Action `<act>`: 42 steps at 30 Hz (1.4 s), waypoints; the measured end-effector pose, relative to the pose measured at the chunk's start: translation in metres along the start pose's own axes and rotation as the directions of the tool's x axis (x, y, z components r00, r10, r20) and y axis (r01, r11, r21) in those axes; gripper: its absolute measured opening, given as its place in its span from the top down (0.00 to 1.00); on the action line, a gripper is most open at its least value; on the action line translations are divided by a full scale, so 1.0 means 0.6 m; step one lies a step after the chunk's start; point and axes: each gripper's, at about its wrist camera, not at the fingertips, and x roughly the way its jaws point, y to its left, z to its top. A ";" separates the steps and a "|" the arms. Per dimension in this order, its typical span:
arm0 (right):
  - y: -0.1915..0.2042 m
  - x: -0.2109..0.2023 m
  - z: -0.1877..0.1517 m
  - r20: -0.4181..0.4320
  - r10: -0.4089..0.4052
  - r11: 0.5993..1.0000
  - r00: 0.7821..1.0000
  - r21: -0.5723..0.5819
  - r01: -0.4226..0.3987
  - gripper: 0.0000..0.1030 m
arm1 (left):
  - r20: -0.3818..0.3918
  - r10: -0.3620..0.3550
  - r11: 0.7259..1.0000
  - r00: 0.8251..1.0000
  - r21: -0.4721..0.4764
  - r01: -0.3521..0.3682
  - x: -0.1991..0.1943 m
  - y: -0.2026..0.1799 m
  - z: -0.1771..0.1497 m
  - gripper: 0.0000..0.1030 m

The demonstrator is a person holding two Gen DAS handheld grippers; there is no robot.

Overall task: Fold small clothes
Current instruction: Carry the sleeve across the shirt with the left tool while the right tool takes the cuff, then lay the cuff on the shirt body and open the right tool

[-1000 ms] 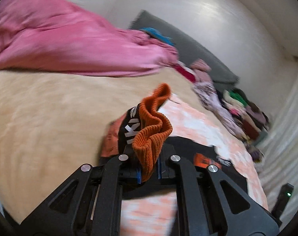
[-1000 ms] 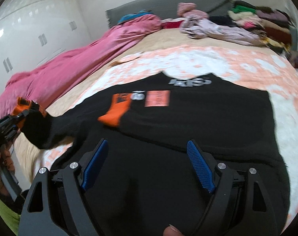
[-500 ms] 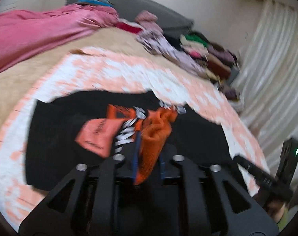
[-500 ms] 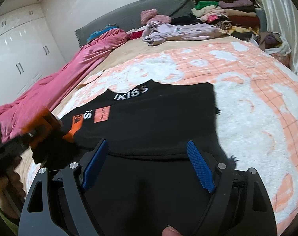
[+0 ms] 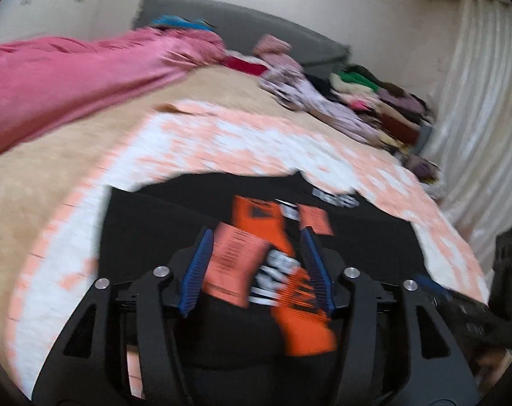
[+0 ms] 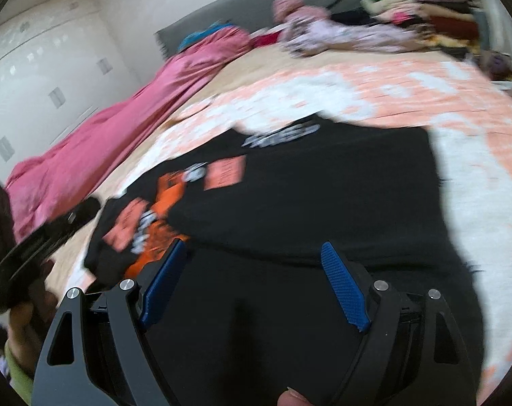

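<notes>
Left wrist view only: curtain (image 5: 475, 108) far right of tongs; right gripper's black body (image 5: 472, 308) at right edge.
Right wrist view only: white wardrobe (image 6: 42, 77) far left; left gripper (image 6: 42, 237) seen from outside, hand (image 6: 22, 321) beneath it.
Writing: white lettering (image 6: 279, 135) on black garment (image 6: 323, 196), blurred, unreadable; text on orange tags (image 6: 225, 172) illegible.
Left gripper (image 5: 256, 270): jaws opening, orange cuff (image 5: 299, 308) lying loose between pads, on the garment.
Right gripper (image 6: 256, 284): spread wide, empty, over garment's near part.
Garment place: flat on peach-white blanket (image 6: 425, 84), ahead of both tongs.
</notes>
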 end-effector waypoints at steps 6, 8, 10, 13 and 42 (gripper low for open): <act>0.089 0.075 -0.004 -0.114 0.069 0.995 0.991 -0.068 -0.077 0.23 | 0.046 0.121 0.992 0.992 -0.044 -0.119 -0.014 0.066 0.007 0.52; 0.106 0.102 -0.005 -0.146 0.076 0.994 0.986 -0.070 -0.087 0.34 | 0.057 0.138 0.989 0.989 -0.058 -0.135 -0.018 0.080 0.008 0.52; 0.117 0.125 -0.007 -0.177 0.073 0.994 0.981 -0.070 -0.087 0.58 | 0.068 0.147 0.987 0.987 -0.077 -0.141 -0.021 0.094 0.009 0.51; 0.130 0.137 -0.007 -0.193 0.082 0.991 0.978 -0.087 -0.101 0.81 | 0.069 0.144 0.986 0.987 -0.097 -0.137 -0.024 0.107 0.007 0.51; -0.093 -0.012 0.126 0.046 -0.220 0.972 0.974 -0.077 0.223 0.93 | 0.048 0.127 0.992 0.991 -0.024 -0.126 -0.008 0.074 -0.002 0.51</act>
